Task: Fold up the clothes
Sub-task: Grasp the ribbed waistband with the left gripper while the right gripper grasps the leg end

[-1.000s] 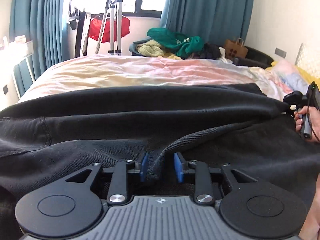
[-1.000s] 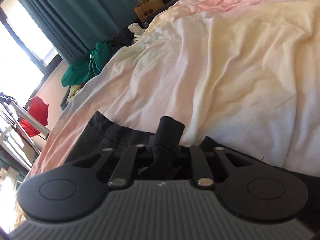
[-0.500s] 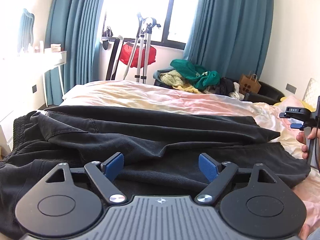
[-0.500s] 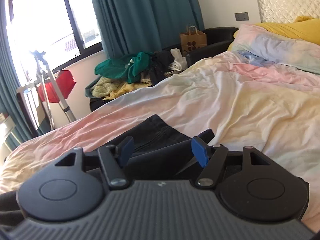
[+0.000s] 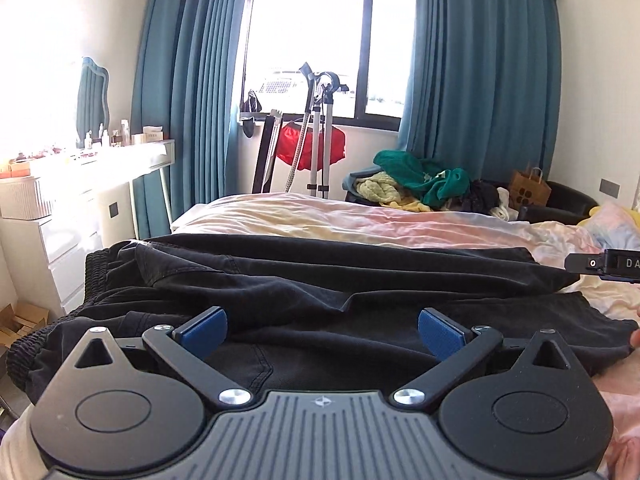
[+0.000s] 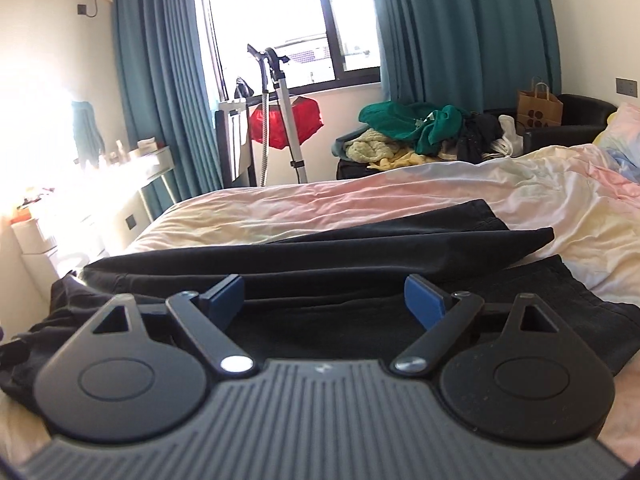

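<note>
Sunlit bed (image 5: 320,216) carries black trousers (image 5: 340,280) near, folded lengthwise, waistband left. Both hand-held grippers, left (image 5: 322,330) and right (image 6: 324,298), hover released above them. Any further fold likely needs even, matched pinches at the edges.

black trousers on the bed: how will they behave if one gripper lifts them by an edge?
Likely floppy: the black trousers lie in soft creases and sag over the bed edge. Probably heavyish, thick woven cloth. One pinch may undo the fold.
</note>
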`<control>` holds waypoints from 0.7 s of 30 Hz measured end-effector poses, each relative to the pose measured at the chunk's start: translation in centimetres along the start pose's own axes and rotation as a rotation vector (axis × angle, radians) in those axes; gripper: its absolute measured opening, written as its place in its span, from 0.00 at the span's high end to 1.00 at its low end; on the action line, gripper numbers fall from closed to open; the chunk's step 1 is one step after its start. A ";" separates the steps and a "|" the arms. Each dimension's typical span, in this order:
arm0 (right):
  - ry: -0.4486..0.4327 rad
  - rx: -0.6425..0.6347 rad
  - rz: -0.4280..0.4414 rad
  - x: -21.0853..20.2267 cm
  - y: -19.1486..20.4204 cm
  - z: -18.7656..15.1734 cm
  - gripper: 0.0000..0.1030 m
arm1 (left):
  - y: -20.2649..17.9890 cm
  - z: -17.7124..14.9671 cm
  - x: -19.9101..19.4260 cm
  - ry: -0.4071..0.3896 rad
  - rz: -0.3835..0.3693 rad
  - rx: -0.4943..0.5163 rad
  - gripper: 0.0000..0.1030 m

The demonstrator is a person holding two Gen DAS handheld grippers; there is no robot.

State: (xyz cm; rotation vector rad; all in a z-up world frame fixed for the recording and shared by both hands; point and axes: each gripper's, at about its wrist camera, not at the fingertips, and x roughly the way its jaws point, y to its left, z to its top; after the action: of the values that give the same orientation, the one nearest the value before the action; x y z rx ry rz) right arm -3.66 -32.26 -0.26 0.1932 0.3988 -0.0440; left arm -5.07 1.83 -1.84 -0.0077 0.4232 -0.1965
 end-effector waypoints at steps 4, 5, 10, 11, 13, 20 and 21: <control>0.036 -0.053 0.046 -0.4 1.1 -1.5 0.14 | 1.0 -1.3 0.5 0.036 -0.009 -0.062 0.00; 0.034 -0.062 0.040 -0.4 1.2 -1.5 0.14 | 1.4 -1.4 0.7 0.049 -0.017 -0.084 0.00; 0.014 -0.037 -0.007 -0.2 1.0 -1.2 0.14 | 3.5 -2.1 1.5 0.117 -0.052 -0.201 0.00; 0.016 -0.014 -0.016 -0.3 0.5 -1.2 0.14 | 4.6 -2.0 1.7 0.134 -0.042 -0.257 0.00; 0.020 0.048 -0.042 -0.2 -0.8 -1.0 0.14 | 6.8 -1.8 2.0 0.169 -0.022 -0.361 0.00; 0.044 0.371 -0.149 -0.3 -8.0 -0.8 0.14 | 15.8 -0.5 0.0 0.192 0.057 -0.552 0.04; 0.041 0.417 -0.175 -0.4 -9.2 -0.9 0.14 | 17.4 -0.8 -0.1 0.202 0.066 -0.614 0.04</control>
State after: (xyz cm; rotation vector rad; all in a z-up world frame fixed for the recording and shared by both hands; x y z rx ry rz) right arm -5.10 -41.05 -2.59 0.5712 0.4437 -0.2971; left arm -2.19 18.97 -3.34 -0.5797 0.6713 0.0045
